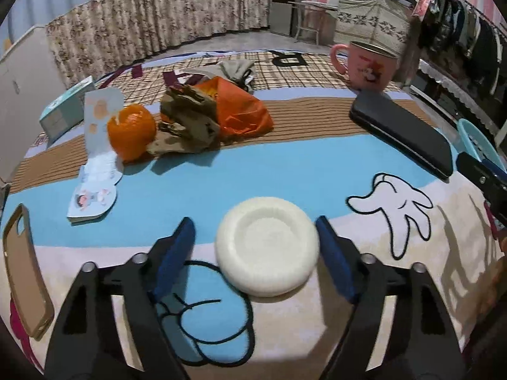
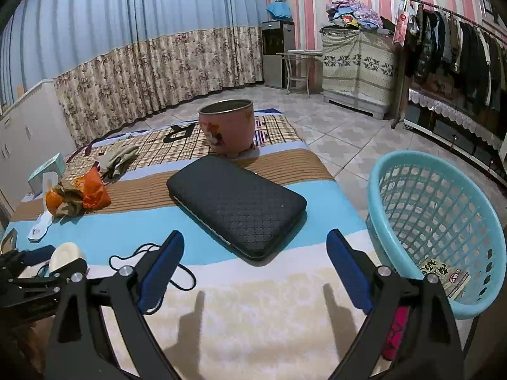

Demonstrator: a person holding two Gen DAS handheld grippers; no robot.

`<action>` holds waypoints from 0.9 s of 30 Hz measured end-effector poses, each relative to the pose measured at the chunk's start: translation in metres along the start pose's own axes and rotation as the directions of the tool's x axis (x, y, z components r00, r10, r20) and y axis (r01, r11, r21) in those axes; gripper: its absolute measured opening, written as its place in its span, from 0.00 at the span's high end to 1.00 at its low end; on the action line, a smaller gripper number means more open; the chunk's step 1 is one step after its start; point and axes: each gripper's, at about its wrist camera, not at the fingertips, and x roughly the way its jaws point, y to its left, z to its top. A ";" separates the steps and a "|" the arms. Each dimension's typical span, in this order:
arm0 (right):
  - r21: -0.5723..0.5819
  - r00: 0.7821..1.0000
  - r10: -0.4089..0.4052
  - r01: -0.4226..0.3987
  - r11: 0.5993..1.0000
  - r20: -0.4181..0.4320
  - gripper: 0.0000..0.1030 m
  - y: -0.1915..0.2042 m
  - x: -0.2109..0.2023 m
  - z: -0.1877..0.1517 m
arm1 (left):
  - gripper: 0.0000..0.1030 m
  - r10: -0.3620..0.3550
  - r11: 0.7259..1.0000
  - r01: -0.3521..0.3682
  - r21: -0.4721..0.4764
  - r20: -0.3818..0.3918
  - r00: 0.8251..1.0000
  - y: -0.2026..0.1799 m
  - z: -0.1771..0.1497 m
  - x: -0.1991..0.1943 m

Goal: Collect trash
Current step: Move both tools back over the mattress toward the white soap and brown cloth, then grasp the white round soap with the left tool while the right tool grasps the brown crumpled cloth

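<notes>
Left hand-held gripper wide, white disc between its fingers on the blanket. Right hand-held gripper wide, holding nothing, beside basket. Crumpled paper and orange bag farther back

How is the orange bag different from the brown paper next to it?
The orange bag is bright and shiny like plastic, while the brown paper is dull. The bag's sides look smooth and sloped, while the paper is scrunched into many folds. The paper lies against the orange fruit; the bag sits on the paper's other side, away from the fruit. Both are crumpled, touch each other on the blanket, and neither is in the blue basket.
</notes>
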 end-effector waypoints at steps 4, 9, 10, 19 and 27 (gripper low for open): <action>-0.010 1.000 0.001 -0.001 1.000 -0.003 0.13 0.002 0.002 0.002 | 0.41 -0.038 0.999 0.038 -0.010 0.014 0.999 0.004 -0.003 -0.004; -0.035 1.000 0.012 -0.012 0.999 -0.004 0.13 0.014 0.006 0.005 | 0.41 -0.015 0.999 0.017 -0.036 0.064 0.998 0.024 -0.001 -0.015; -0.045 1.000 0.015 -0.015 0.999 -0.005 0.13 0.019 0.008 0.006 | 0.41 0.000 0.999 0.004 -0.044 0.075 0.997 0.030 0.002 -0.017; -0.129 0.998 0.062 -0.062 0.990 -0.005 0.13 0.071 0.014 0.018 | 0.41 0.180 0.980 -0.156 -0.122 0.219 0.959 0.101 0.032 -0.043; -0.230 0.989 0.146 -0.146 0.962 -0.018 0.13 0.150 0.022 0.022 | 0.41 0.258 0.961 -0.221 -0.168 0.251 0.933 0.149 0.033 -0.050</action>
